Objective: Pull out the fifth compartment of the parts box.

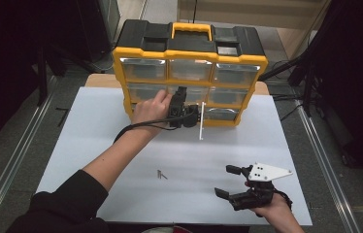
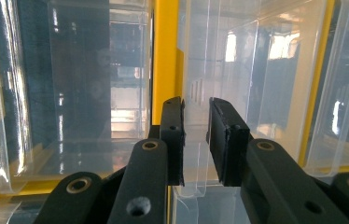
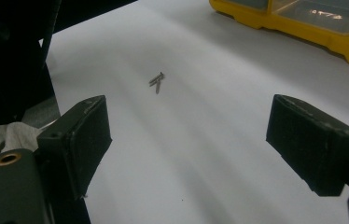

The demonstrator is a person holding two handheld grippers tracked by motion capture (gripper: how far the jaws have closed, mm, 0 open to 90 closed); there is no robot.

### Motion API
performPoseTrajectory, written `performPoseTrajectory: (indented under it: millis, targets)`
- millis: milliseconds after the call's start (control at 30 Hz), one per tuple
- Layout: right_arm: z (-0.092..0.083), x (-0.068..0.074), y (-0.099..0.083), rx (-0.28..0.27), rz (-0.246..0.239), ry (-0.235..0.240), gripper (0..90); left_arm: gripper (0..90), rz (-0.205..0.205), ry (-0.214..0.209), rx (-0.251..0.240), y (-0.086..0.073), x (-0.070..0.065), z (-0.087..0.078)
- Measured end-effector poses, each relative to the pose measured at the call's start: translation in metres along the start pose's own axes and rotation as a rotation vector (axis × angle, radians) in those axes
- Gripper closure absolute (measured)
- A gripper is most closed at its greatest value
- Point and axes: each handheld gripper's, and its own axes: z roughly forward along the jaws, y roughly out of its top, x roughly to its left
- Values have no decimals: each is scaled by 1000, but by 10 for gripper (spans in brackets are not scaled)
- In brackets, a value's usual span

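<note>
**A:** Where is the left gripper (image 1: 183, 104)?

**B:** Up against the front of the yellow organizer case (image 1: 189, 73), which stands upright at the far edge of the white table (image 1: 121, 145). The person's left hand (image 1: 151, 109) holds it level, pointing into the case's lower rows of clear drawers.

**A:** Is it holding anything?

**B:** Yes. In the left gripper view its jaws are clenched on the clear pull tab (image 2: 195, 140) of one drawer (image 2: 238, 93), the tab pinched thin between the two black pads. The drawer's front is see-through, with the yellow divider (image 2: 165, 56) of the case running straight up just left of it.

**A:** Which way does the case run?

**B:** Its long axis goes left to right across the table, the drawer fronts facing the person, the handle (image 1: 192, 30) on top. A thin white strip (image 1: 201, 120) stands on end at the bottom row, just right of the gripper.

**A:** And the right gripper (image 1: 235, 182)?

**B:** Near the table's front right, well apart from the case, jaws spread wide with nothing between them. It points left toward two small screws (image 3: 157, 81) lying on the bare table, crossed at one end, heads toward the case.
</note>
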Motion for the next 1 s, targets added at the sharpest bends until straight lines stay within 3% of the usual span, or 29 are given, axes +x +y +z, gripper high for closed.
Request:
performPoseTrajectory:
  millis: [300, 1000]
  targets:
    - [0, 0, 0, 3, 5, 4, 145, 764, -2, -14, -3, 0, 0, -5]
    - [0, 0, 0, 5, 1, 4, 146, 763, 6, 5, -16, -1, -5, -11]
